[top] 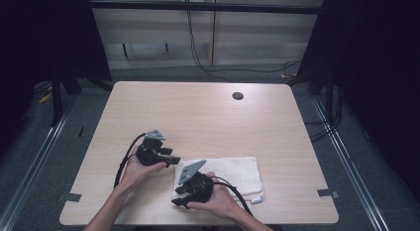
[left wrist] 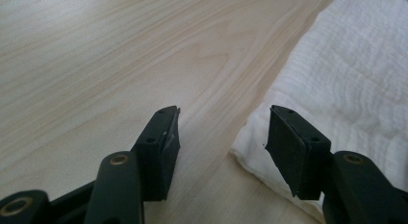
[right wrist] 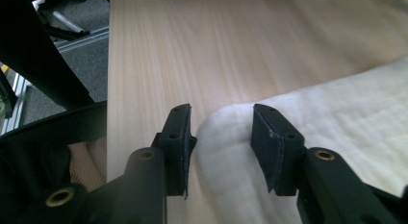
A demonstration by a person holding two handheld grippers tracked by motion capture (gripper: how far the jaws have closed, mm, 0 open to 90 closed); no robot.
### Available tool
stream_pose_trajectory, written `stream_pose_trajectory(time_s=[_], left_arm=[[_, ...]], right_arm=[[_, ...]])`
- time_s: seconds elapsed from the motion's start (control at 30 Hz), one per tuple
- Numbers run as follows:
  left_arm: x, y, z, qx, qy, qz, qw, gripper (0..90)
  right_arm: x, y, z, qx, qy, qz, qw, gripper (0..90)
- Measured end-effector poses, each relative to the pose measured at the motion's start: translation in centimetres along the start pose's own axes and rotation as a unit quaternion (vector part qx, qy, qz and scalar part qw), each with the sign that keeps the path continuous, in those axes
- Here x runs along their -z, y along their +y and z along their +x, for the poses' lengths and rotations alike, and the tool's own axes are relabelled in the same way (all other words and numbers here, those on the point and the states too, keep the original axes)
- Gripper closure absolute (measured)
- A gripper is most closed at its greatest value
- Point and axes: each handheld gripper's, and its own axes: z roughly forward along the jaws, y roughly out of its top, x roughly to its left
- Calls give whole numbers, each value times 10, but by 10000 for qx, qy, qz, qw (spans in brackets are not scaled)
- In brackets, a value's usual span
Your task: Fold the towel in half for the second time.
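Item: white towel (top: 233, 174), folded into a flat rectangle with a waffled weave, lying on the near half of a pale wooden table (top: 198, 112), a little right of centre and close to the near edge; a small white tag (top: 256, 199) sticks out at its near right corner. Left gripper (top: 173, 160) — held in the person's left hand (top: 136, 171), low over the table just beside the towel's left end, jaws pointing toward it. In the left gripper view its jaws stand well apart with bare wood between them; one black pad (left wrist: 163, 147) is over the table, the other over the towel's (left wrist: 356, 80) corner edge, and nothing is gripped. Right gripper (top: 179, 199) — held in the right hand (top: 220, 201) at the towel's near left corner, its body lying over the cloth. In the right gripper view the jaws are parted on either side of a rounded fold of the towel (right wrist: 337, 137); the pads (right wrist: 179, 147) stand beside the fold without pinching it. A round dark hole (top: 237, 95) sits in the table's far side, well apart from the towel.
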Motion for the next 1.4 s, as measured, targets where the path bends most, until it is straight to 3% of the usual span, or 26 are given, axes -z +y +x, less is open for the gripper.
stream_pose_trajectory(time_s=[0.07,0.2,0.47,0.53,0.83,1.03,1.07,1.2,1.33,1.4], left_arm=[[0,0,0,-4,15,17,10000,446],[0,0,0,-9,87,36,10000,446],[3,-1,1,34,119,10,9999,445],[0,-3,2,36,144,99,9998,445],[-5,-4,-1,-72,27,288,9996,458],[-4,-5,-2,-155,-9,309,9994,515],[-5,-5,-4,-159,-198,346,9991,516],[-5,-5,-6,-141,-211,382,9989,537],[-10,-2,-10,-292,-380,408,9980,600],[-13,-1,-15,-310,-528,436,9972,615]], right_arm=[[-2,-3,4,53,-38,-126,9999,592],[-4,-5,12,347,-374,-135,9986,654],[-2,-8,9,510,-448,-184,9975,740],[0,-8,9,588,-483,-128,9970,815],[1,-7,2,215,-336,-83,9992,842],[1,-7,2,190,-349,-81,9992,841],[1,-7,2,170,-351,-92,9992,841],[1,-7,3,153,-361,-111,9992,840],[1,-7,2,13,-324,-96,9994,839],[1,-6,2,86,-356,-112,9993,839]])
